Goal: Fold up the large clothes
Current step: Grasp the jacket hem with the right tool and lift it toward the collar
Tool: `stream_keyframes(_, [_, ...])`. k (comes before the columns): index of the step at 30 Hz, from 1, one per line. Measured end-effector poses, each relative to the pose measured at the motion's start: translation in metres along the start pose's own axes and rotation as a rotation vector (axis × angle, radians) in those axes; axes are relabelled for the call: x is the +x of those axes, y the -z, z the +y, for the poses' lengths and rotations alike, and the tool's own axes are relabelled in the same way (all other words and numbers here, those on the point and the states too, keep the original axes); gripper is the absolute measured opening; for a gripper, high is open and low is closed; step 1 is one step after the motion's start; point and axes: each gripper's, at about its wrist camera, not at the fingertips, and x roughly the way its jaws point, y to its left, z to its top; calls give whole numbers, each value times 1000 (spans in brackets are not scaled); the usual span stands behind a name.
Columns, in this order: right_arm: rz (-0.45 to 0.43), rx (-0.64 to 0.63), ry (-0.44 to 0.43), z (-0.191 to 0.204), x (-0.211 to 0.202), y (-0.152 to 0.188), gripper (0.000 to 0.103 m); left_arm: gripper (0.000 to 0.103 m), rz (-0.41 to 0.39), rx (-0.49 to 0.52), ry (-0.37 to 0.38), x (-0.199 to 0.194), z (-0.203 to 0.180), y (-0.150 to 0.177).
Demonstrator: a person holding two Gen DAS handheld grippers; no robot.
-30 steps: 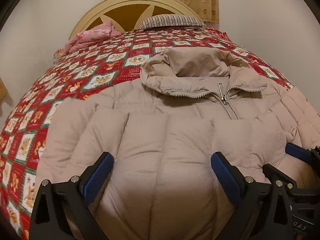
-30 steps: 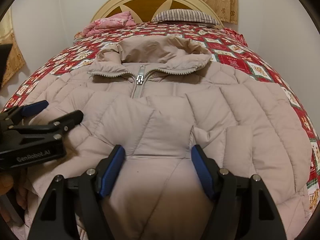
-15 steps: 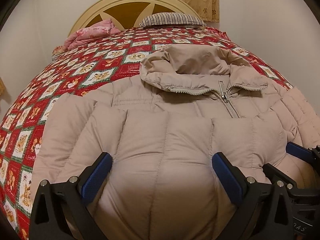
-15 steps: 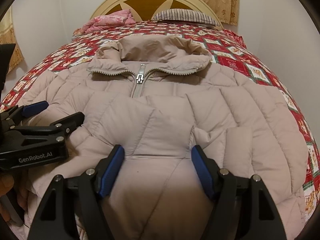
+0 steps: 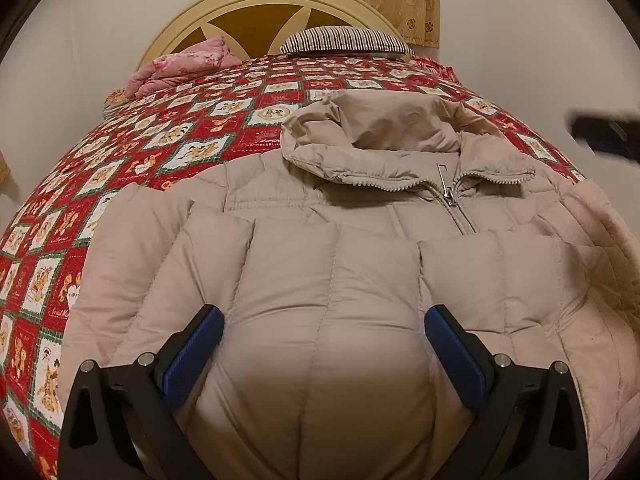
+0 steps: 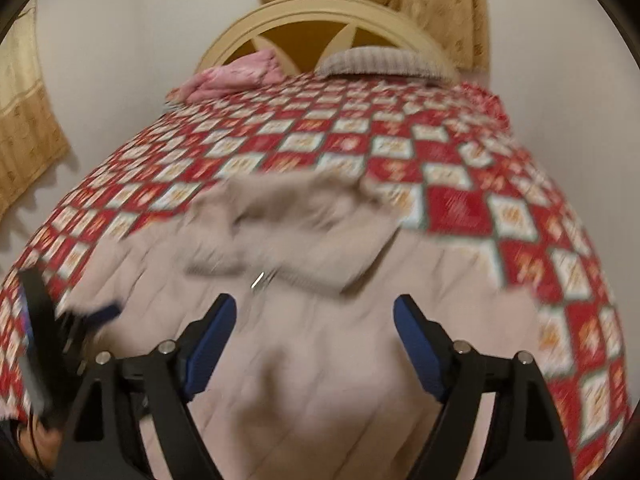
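The jacket (image 5: 332,280) lies flat on the bed (image 5: 120,160), collar far from me, its length running straight away from my left hand-held gripper (image 5: 324,344), which hovers closest, wide and empty; my right hand-held gripper (image 6: 314,336), also wide, is blurred

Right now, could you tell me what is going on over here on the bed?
A person with a handheld gripper in each hand is working on folding a beige puffer jacket spread front-up on the red patterned bedspread, collar toward the headboard. The left gripper hangs open over the jacket's lower part, gripping nothing. The right gripper is also open and empty above the jacket; its view is motion-blurred. No fold is visible yet.
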Motion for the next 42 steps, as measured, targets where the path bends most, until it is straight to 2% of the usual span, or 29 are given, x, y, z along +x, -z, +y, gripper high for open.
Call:
stream_keyframes(5, [34, -9, 33, -15, 49, -47, 83, 102, -4, -6, 5, -1, 1, 1])
stream_keyframes(10, [91, -180, -3, 3, 97, -76, 83, 102, -8, -15, 13, -2, 3, 1])
stream_keyframes(15, [120, -317, -110, 17, 121, -88, 83, 102, -11, -21, 20, -3, 4, 1])
stream_keyframes(18, [172, -398, -176, 25, 136, -90, 83, 102, -12, -24, 24, -3, 5, 1])
stream_keyframes(25, [265, -499, -220, 30, 161, -88, 83, 102, -14, -34, 33, -3, 5, 1])
stream_keyframes(26, [275, -511, -220, 31, 163, -87, 78, 102, -14, -34, 34, -4, 6, 1])
stream_keyframes(27, [284, -519, -219, 32, 165, -87, 66, 102, -15, -34, 33, -4, 6, 1])
stream_keyframes(28, [299, -531, -220, 34, 166, -86, 60, 102, -15, -34, 33, -4, 6, 1])
stream_keyframes(29, [309, -546, -210, 35, 167, -85, 49, 102, -15, -34, 34, -4, 6, 1])
stream_keyframes(30, [313, -576, -184, 37, 168, -83, 45, 102, -15, -34, 34, -4, 6, 1])
stream_keyframes(31, [311, -592, -171, 38, 167, -83, 45, 102, -15, -34, 34, -4, 6, 1])
stream_keyframes(32, [306, -599, -159, 39, 165, -84, 45, 102, -15, -35, 34, -4, 6, 1])
stream_keyframes(34, [286, -589, -137, 39, 161, -90, 68, 102, -15, -35, 34, -4, 6, 1])
stream_keyframes(35, [267, -586, -131, 39, 158, -94, 85, 102, -15, -35, 34, -4, 6, 1])
stream_keyframes(36, [233, -591, -142, 41, 154, -97, 91, 102, -15, -35, 34, -4, 6, 1])
stream_keyframes(39, [202, -630, -150, 50, 154, -103, 92, 102, -15, -36, 35, -4, 6, 1])
stream_keyframes(41, [239, -625, -167, 54, 166, -102, 92, 102, -15, -39, 37, -4, 7, 1])
stream_keyframes(42, [277, -621, -187, 55, 174, -99, 84, 102, -16, -40, 39, -3, 7, 1])
